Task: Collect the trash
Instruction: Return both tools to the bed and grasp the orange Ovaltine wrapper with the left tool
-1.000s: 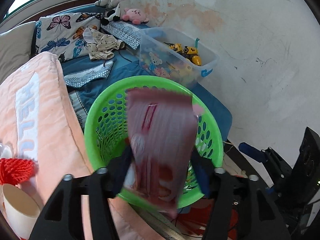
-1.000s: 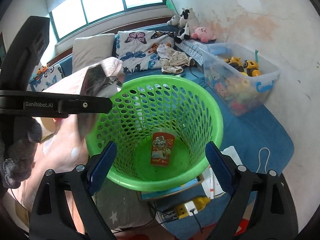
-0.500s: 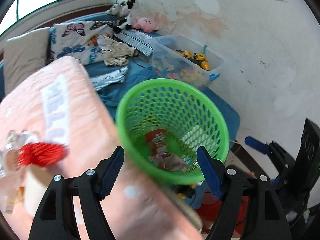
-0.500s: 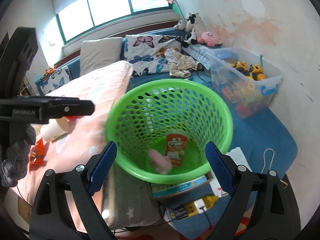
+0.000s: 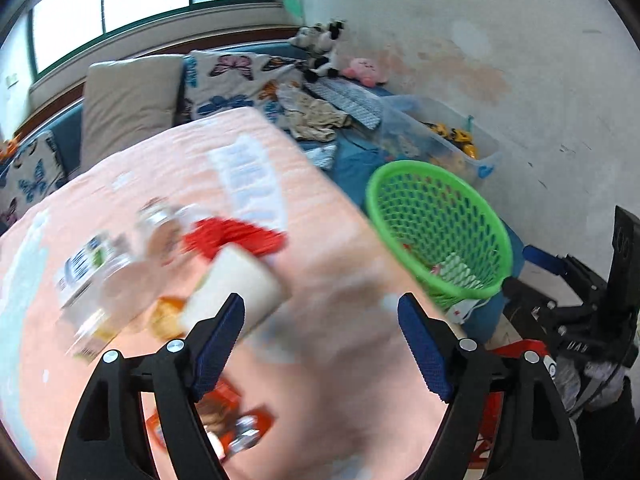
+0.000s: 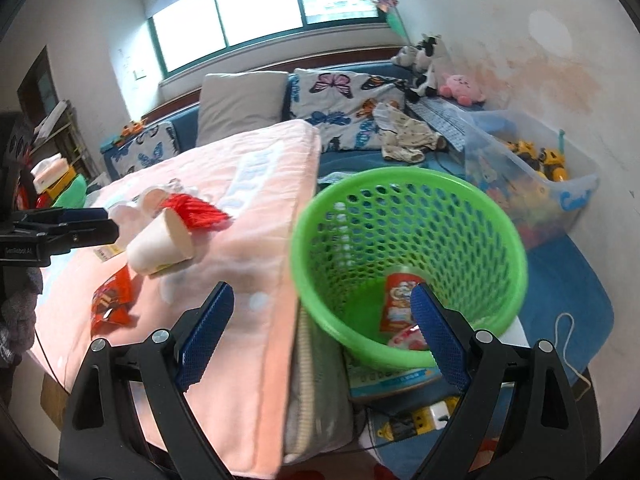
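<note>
My left hand-held gripper (image 5: 320, 336) hangs over the pink blanket (image 5: 328, 280) with its jaws opening and nothing between them. The view from it is blurred. Just ahead of its left finger lies a white paper cup (image 5: 236, 284) on its side, with a red tasselled thing (image 5: 236, 236) touching the cup's far end. Left of the cup is a clear bottle with a label (image 5: 92, 272), too smeared to read. A red snack wrapper (image 5: 224, 428) lies on the blanket below the left finger.

My right hand-held gripper (image 6: 320, 328) is wide open and empty, poised over the near rim of the green basket (image 6: 408, 184), which stands just beside the blanket's edge. In the basket's bottom lie a red snack packet (image 6: 400, 300) and another pinkish wrapper (image 6: 408, 338), partly hidden by my right finger. From this view the paper cup (image 6: 160, 244), the red tasselled thing (image 6: 200, 210) and the red wrapper (image 6: 112, 296) sit on the blanket to the left, with my left hand-held gripper (image 6: 64, 228) near them at the frame's edge. A clear toy bin (image 6: 540, 184) stands by the wall behind the basket.
</note>
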Demonstrator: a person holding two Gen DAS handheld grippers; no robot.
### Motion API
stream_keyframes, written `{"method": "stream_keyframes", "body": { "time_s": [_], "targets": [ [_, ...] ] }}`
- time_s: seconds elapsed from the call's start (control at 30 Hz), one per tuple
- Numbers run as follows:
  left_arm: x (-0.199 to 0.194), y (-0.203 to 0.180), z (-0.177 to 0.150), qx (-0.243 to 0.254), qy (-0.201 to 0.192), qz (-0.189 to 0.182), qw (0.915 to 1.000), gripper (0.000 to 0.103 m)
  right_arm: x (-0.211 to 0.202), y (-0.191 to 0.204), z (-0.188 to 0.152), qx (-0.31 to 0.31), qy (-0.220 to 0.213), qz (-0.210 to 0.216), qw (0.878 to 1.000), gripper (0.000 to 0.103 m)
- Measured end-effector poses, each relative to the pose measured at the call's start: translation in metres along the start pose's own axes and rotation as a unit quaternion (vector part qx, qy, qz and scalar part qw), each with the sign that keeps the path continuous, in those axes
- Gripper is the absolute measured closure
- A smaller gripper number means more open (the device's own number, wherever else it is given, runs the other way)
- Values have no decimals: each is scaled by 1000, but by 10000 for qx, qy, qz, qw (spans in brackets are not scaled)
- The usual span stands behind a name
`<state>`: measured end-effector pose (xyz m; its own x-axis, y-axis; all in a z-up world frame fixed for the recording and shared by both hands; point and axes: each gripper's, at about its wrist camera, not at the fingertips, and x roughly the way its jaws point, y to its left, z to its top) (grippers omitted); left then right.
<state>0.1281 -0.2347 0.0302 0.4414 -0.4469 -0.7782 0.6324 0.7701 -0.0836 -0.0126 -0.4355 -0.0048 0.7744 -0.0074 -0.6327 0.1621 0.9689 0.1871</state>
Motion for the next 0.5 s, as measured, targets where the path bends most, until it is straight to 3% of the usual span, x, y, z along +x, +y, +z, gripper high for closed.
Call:
{"method": "stream_keyframes", "body": {
  "time_s": [0.37, 0.5],
  "targets": [
    [-6, 77, -56, -339, 306, 430, 9980, 22, 20, 45, 6, -287, 121, 349, 9989, 13],
    [1, 82, -71, -242, 461, 249, 9983, 18, 25, 58, 7, -388, 151, 424, 9982, 13]
  ]
}}
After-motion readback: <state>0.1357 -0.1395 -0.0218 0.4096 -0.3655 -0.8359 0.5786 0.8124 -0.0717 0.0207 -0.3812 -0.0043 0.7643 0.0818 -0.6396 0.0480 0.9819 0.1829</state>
